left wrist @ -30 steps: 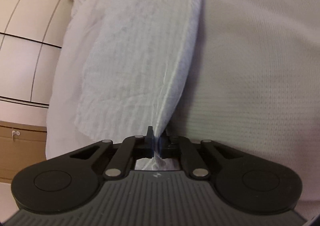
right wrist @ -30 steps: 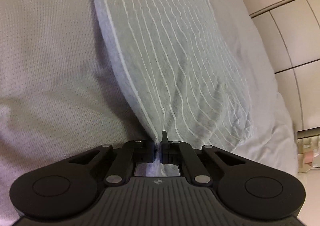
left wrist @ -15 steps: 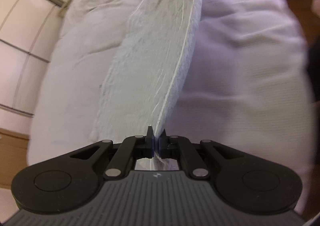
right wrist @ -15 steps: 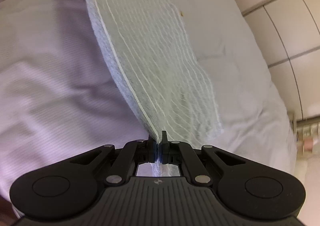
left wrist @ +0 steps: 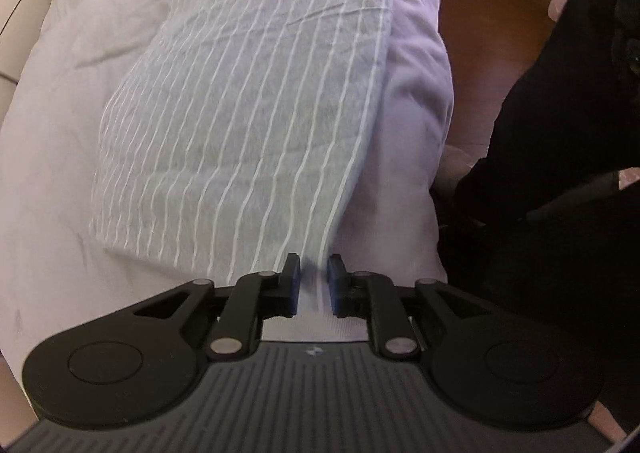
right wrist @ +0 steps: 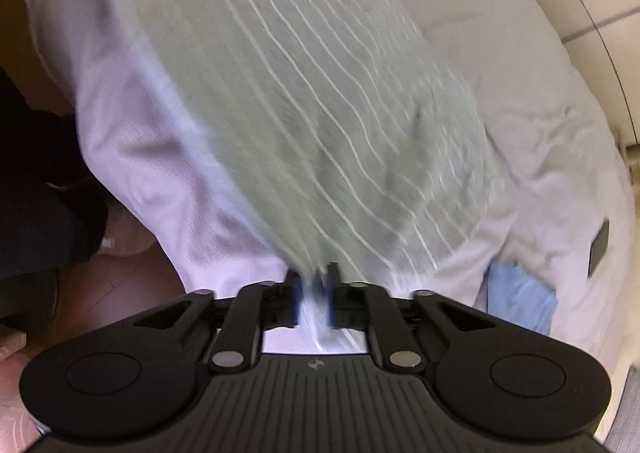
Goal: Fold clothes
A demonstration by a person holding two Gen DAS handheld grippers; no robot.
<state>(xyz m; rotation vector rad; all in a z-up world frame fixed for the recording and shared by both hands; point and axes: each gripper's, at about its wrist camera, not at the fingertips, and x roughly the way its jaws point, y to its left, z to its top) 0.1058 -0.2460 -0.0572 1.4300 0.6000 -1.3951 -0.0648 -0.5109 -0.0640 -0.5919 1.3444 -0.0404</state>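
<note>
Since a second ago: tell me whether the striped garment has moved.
Yes. The striped garment has swung down from edge-on to flat on the white bedding; the left gripper jaws have just been opening around its edge.

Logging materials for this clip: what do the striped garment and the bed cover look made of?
Striped garment: thin woven cloth, likely cotton, matte, pale green with white stripes; it creases softly. Bed cover: padded white fabric, matte, puffy with wrinkles, probably cotton.

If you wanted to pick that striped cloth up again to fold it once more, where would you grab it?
Probably by the near hem of the striped cloth, at its two corners, coming down from above at the bed's near edge. It lies flat with the hem nearest both tongs, left and right, whose jaws have just opened off it.
</note>
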